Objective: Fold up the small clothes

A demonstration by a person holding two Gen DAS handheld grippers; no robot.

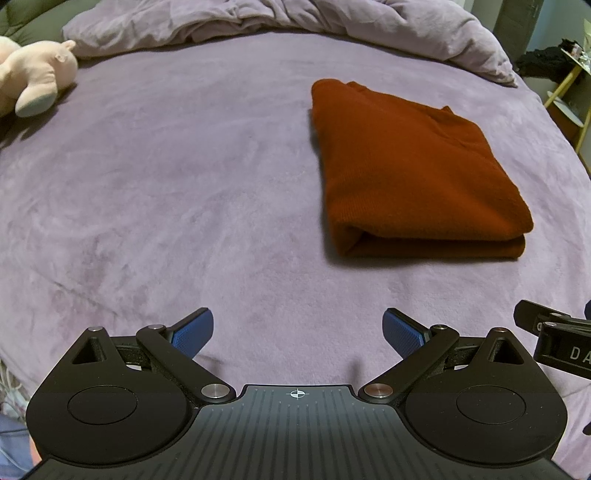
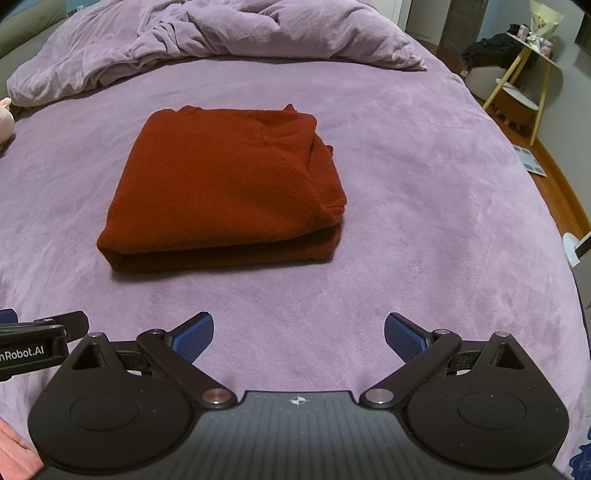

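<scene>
Hovering low over purple plush bedspread (image 2: pixel 424 221), you hold left gripper (image 1: pixel 297 334) and right gripper (image 2: pixel 298 336) side by side, blue pads spread, nothing held. One rust-red knit garment (image 2: pixel 225 184), folded into thick rectangle, lies ahead, apart from both grippers; fold looks finished. One pink plush toy (image 1: pixel 35 74) far left. One crumpled lilac duvet (image 2: pixel 207 33) behind.

A rust-red knitted garment (image 2: pixel 225 184) lies folded into a thick, neat rectangle, flat on the bed. Its rounded folded edge faces the cameras, and loose layers show at its right side.
</scene>
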